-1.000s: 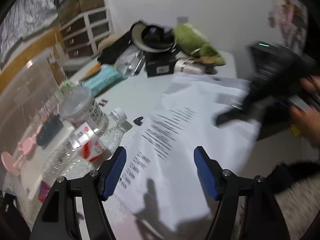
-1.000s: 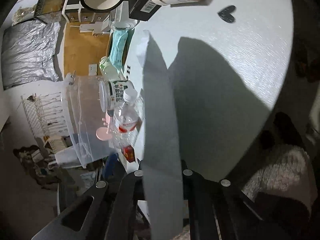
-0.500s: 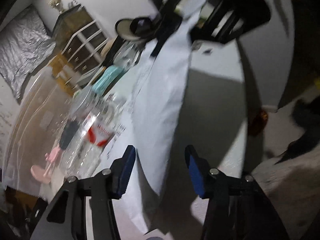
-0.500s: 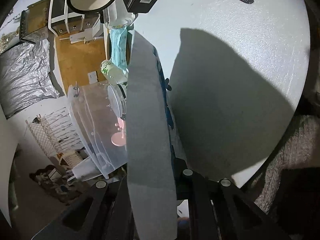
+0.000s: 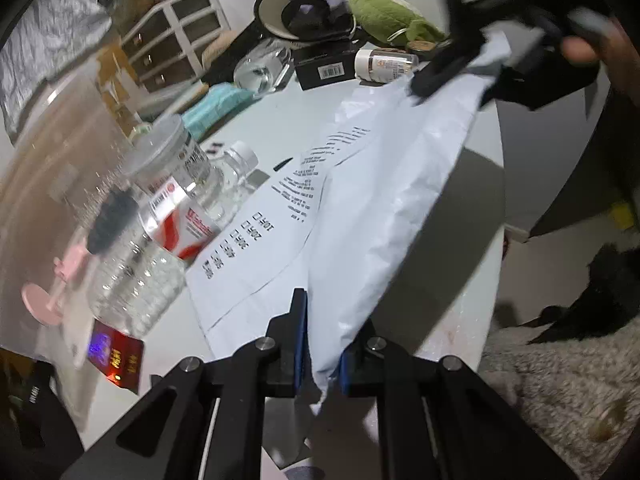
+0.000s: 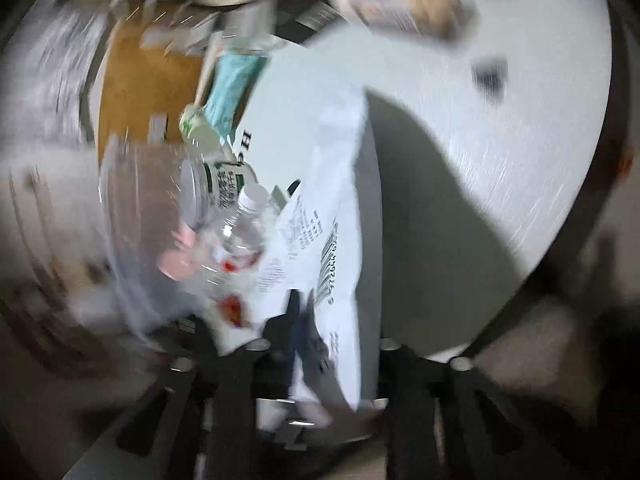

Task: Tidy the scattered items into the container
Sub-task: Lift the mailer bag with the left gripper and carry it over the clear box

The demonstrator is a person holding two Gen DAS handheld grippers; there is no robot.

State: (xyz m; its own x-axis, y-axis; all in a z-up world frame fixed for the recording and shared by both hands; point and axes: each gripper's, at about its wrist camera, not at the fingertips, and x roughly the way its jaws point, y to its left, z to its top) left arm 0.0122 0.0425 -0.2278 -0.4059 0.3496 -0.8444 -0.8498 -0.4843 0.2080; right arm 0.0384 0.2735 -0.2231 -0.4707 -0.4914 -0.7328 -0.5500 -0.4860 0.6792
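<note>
We see the left tongs at six o'clock in the left wrist view, their blue pads closing on the near corner of a white plastic mailer bag, which sits pinched between them. The bag's film is smooth and faintly crinkled; it slopes up toward one o'clock, where the right tongs, black and blurred, meet its far corner. Their jaws are opening; in the right wrist view the bag lies between the fingers, but blur hides whether the pads touch it. A printed label on the bag carries rows of small black text, check boxes and a barcode; none of it reads clearly.

At nine o'clock a clear plastic water bottle with a white cap and a red-and-white label lies on the white bench, beside a clear jar with a grey lid. Just left of them stands the clear container, holding a pink stand. A dark red booklet lies at eight o'clock on the bench edge.

The bench is bare at three o'clock, up to its rounded rim. Farther, at eleven to twelve o'clock, we find a teal packet, a black box with a barcode sticker, a labelled vial, a cap and a green plush toy.
</note>
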